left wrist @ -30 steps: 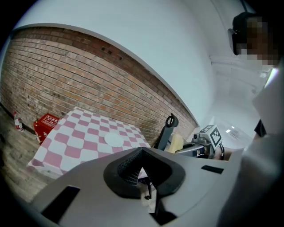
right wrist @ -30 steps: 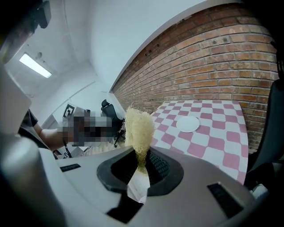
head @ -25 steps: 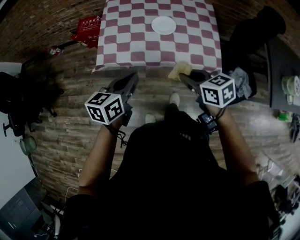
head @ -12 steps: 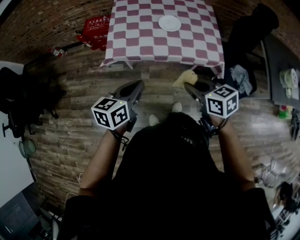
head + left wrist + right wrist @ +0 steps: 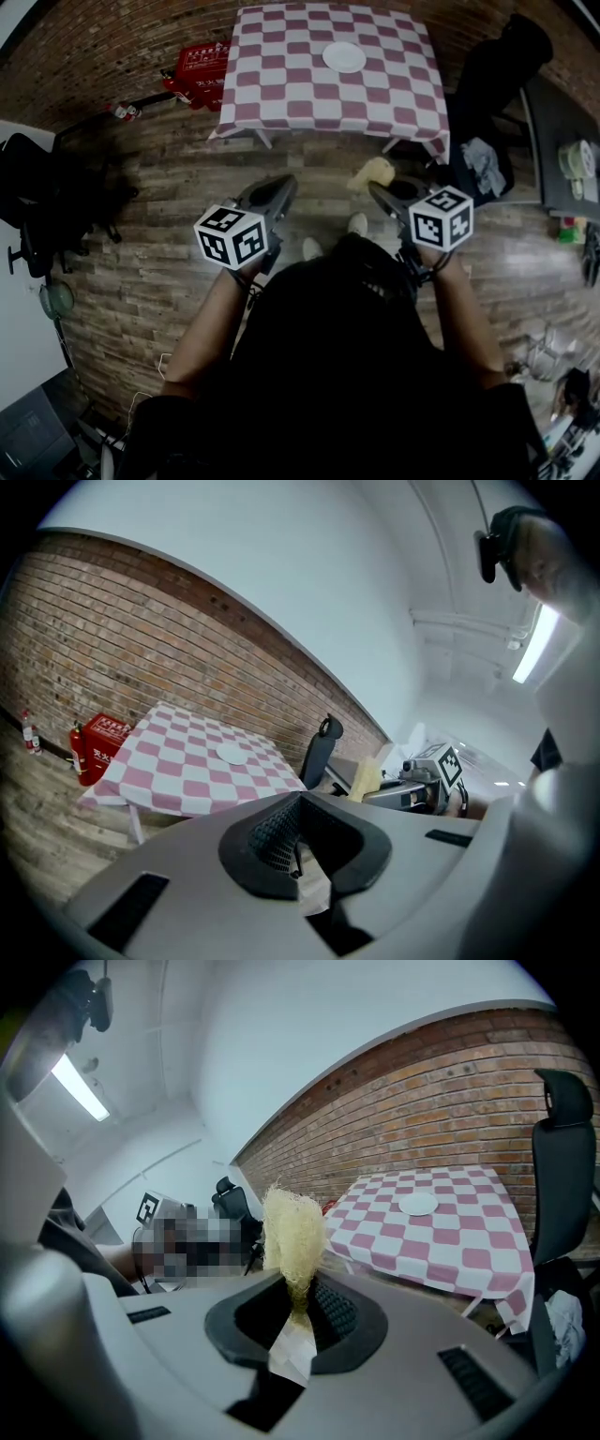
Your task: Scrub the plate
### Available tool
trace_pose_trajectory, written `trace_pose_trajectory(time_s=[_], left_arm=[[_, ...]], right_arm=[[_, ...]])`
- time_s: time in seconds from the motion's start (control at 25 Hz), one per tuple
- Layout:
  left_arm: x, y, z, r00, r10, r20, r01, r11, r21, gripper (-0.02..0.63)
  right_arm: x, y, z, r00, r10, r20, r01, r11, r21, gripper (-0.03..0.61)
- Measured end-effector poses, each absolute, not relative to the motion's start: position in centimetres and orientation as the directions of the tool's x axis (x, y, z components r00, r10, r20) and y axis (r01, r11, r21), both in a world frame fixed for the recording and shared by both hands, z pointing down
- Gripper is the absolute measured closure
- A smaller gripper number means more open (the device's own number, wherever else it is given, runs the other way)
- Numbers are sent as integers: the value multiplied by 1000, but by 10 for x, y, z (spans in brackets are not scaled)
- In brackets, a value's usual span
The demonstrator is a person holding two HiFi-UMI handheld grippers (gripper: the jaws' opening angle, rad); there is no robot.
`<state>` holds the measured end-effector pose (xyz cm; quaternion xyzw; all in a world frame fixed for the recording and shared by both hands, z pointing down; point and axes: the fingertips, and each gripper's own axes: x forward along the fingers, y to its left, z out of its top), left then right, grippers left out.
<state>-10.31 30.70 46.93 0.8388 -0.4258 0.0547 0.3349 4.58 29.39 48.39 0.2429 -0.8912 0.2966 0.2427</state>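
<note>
A small white plate (image 5: 344,57) lies on the far half of a table with a red-and-white checked cloth (image 5: 281,103). Both grippers hover over the wooden floor, short of the table's near edge. My left gripper (image 5: 279,186) is shut with nothing between its jaws. My right gripper (image 5: 378,191) is shut on a pale yellow fibrous scrubber (image 5: 372,173), which sticks up out of its jaws (image 5: 292,1232). The plate (image 5: 418,1205) shows ahead in the right gripper view and in the left gripper view (image 5: 232,754).
A red box (image 5: 199,64) stands on the floor left of the table. A black office chair (image 5: 497,66) is at the table's right, with a dark desk (image 5: 572,159) of small items beyond it. Dark chairs and gear (image 5: 37,206) fill the left side.
Both grippers sit lower in the head view and farther from the table's near edge, which the scrubber overlapped before. The table looks smaller and has shifted right. Both grips are unchanged.
</note>
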Motion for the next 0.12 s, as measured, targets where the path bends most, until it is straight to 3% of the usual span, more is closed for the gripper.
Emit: trace_pose_trajectory(time_s=[0.12], left_arm=[[-104,311,467,633,-677,376,-751,-418,512,606]], right_arm=[[44,299,483,-764,-289,577,-577,706,-410,534]])
